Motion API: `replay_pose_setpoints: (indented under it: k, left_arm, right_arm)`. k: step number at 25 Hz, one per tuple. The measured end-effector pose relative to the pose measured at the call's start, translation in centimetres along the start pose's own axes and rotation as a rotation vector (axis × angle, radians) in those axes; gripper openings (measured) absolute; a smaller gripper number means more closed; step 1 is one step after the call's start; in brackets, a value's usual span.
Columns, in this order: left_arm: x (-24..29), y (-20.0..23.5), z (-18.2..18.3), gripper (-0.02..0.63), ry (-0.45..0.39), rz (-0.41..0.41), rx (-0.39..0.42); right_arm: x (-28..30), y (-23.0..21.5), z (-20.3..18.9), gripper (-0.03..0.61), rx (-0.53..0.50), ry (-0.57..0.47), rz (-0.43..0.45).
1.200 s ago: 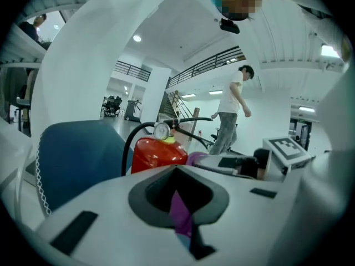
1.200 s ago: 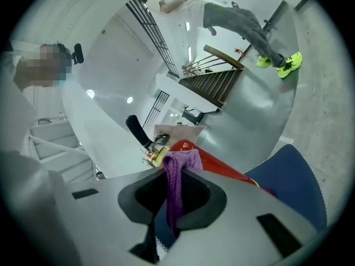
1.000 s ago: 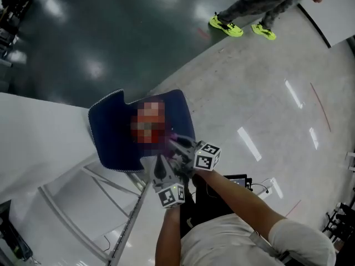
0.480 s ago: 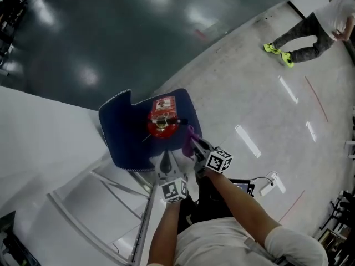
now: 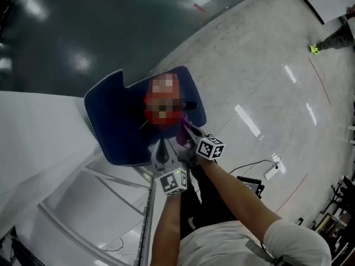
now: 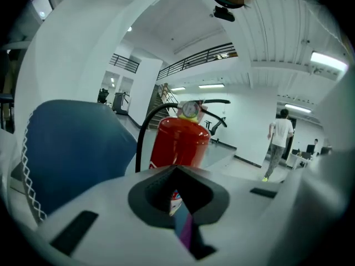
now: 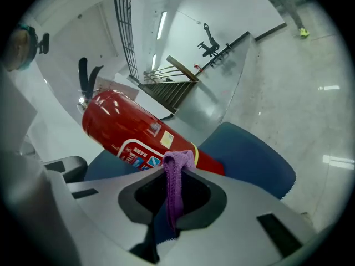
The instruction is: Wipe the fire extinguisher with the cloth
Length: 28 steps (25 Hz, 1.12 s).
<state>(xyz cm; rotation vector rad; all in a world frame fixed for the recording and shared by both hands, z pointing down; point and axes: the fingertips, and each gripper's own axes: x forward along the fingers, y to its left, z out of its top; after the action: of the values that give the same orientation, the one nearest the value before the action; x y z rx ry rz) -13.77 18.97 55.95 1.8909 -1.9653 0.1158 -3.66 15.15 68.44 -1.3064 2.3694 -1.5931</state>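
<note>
The fire extinguisher (image 6: 178,143) stands upright on a dark blue mat (image 5: 113,121) with a white stitched edge, spread on the floor (image 5: 260,76) where dark glossy green meets pale grey. Its body is a glossy red cylinder. A black hose (image 6: 141,140) arcs up along one side, a round gauge (image 6: 190,110) sits on top beside the black lever, and low on the body there is a label (image 7: 136,151) with white and blue panels and a thin yellow band below it.

The right tool (image 7: 178,158) is pinching a purple knitted cloth (image 7: 176,190) – the bunched top pokes up past the tips and the rest hangs down through the notch. The cloth sits right at the lower part of the red body, by the yellow band; whether it touches cannot be told.

The left tool (image 5: 161,147) is just beside the right one, aimed at the extinguisher – its tips are pressed together with nothing between them.
</note>
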Motion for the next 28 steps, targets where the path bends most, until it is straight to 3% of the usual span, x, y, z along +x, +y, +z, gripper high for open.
replay_pose_setpoints:
  k: [6, 13, 28]
  left_arm:
    - [0.8, 1.2, -2.6, 0.005, -0.013, 0.001, -0.041]
    - [3.1, 2.2, -6.5, 0.005, -0.011, -0.025, -0.04]
    - [4.3, 3.5, -6.7, 0.005, -0.043, -0.004, -0.052]
  right_arm:
    - [3.7, -5.1, -2.4, 0.049, 0.12, -0.069, -0.056]
    - [7.6, -8.8, -4.1, 0.049, 0.19, -0.134, -0.07]
    - [9.4, -8.7, -3.0, 0.049, 0.394, -0.257, -0.037]
